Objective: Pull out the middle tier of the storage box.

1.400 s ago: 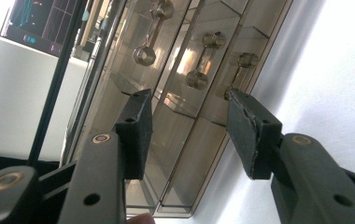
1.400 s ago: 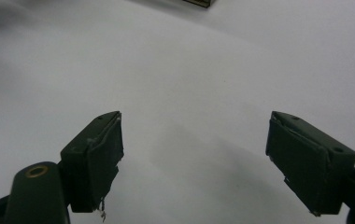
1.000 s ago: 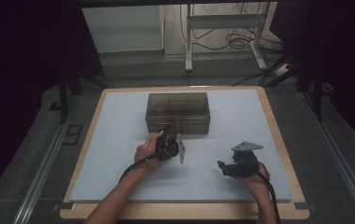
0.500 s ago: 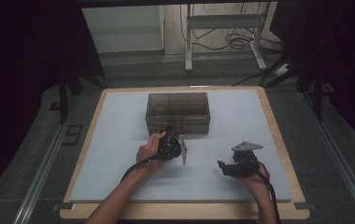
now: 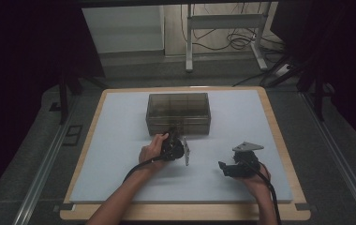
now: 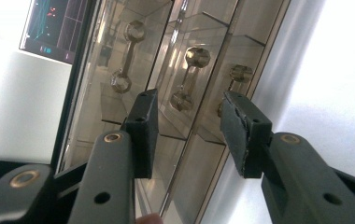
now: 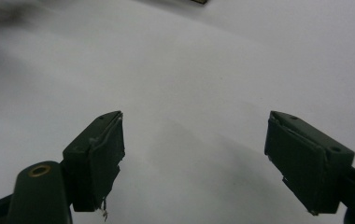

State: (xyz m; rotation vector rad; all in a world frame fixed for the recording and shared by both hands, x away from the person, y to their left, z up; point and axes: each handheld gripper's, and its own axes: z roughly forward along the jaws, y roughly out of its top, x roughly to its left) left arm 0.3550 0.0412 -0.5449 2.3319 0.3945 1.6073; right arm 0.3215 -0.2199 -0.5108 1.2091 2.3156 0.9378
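Left gripper (image 6: 189, 135) jaws apart, just been closing, nothing pinched; middle handle (image 6: 188, 79) of box (image 5: 178, 112) lies ahead between them, seemingly untouched. Box sits at tabletop (image 5: 120, 140) centre-rear, left hand (image 5: 152, 151) just before its front. Right gripper (image 7: 194, 158) jaws spread wide over bare tabletop, well apart from box.
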